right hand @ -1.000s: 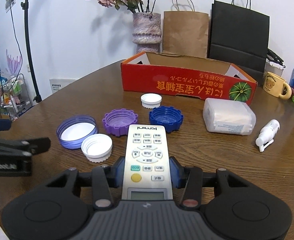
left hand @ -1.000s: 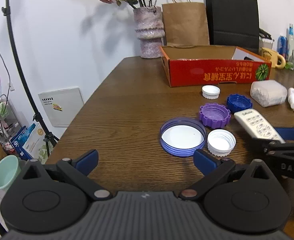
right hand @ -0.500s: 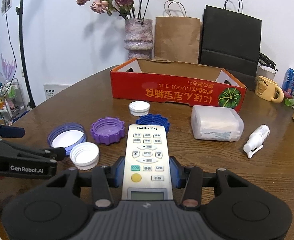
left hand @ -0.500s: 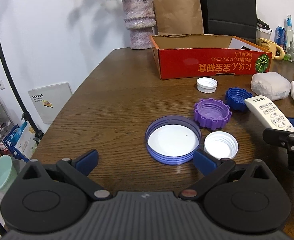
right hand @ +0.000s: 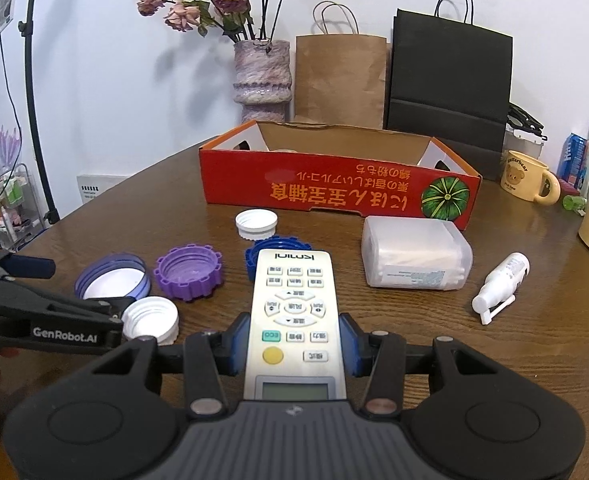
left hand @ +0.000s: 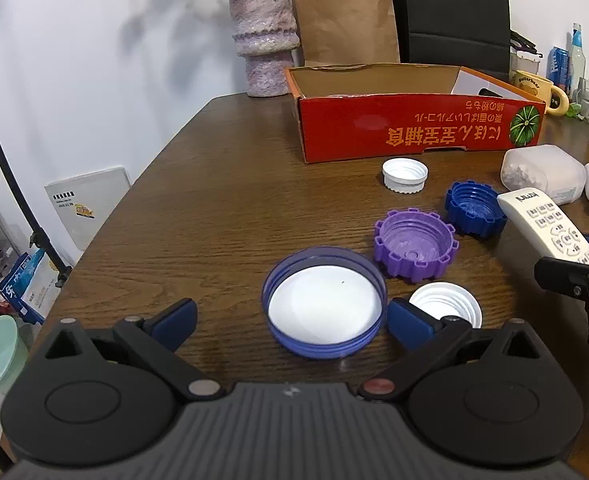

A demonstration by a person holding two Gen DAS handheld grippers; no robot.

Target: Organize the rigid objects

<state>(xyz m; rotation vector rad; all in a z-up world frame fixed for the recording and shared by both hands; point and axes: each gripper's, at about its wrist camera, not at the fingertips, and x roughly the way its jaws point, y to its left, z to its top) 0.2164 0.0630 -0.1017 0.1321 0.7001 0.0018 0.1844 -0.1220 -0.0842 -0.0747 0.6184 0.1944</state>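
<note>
- Between the blue pads of the right claw (right hand: 294, 344): a white remote control (right hand: 293, 312), clamped across its lower half, keypad up, nose raised above the table (right hand: 494, 360) and pointing at the red cardboard box (right hand: 334, 192).
- Judgement: the step in hand is carrying the remote to the box. Keep the clamp firm and the remote level; lift its nose clear of the near box wall before lowering inside.
- Directly beneath the remote's nose: a dark blue cap (right hand: 254, 254), a purple ridged cap (right hand: 188, 270) beside it. Rise before advancing, or the remote may knock them.
- Left claw (left hand: 290, 322): jaws spread wide, nothing gripped, low over the table with the large blue-rimmed lid (left hand: 324, 300) between its pads and a white cap (left hand: 446, 306) just behind its right pad.
- Risk: the two claws are near each other; the left should stand off until the right departs.
- Still loose on the table: a second white cap (right hand: 256, 224), a clear plastic container (right hand: 416, 254) and a small white bottle (right hand: 500, 284).
</note>
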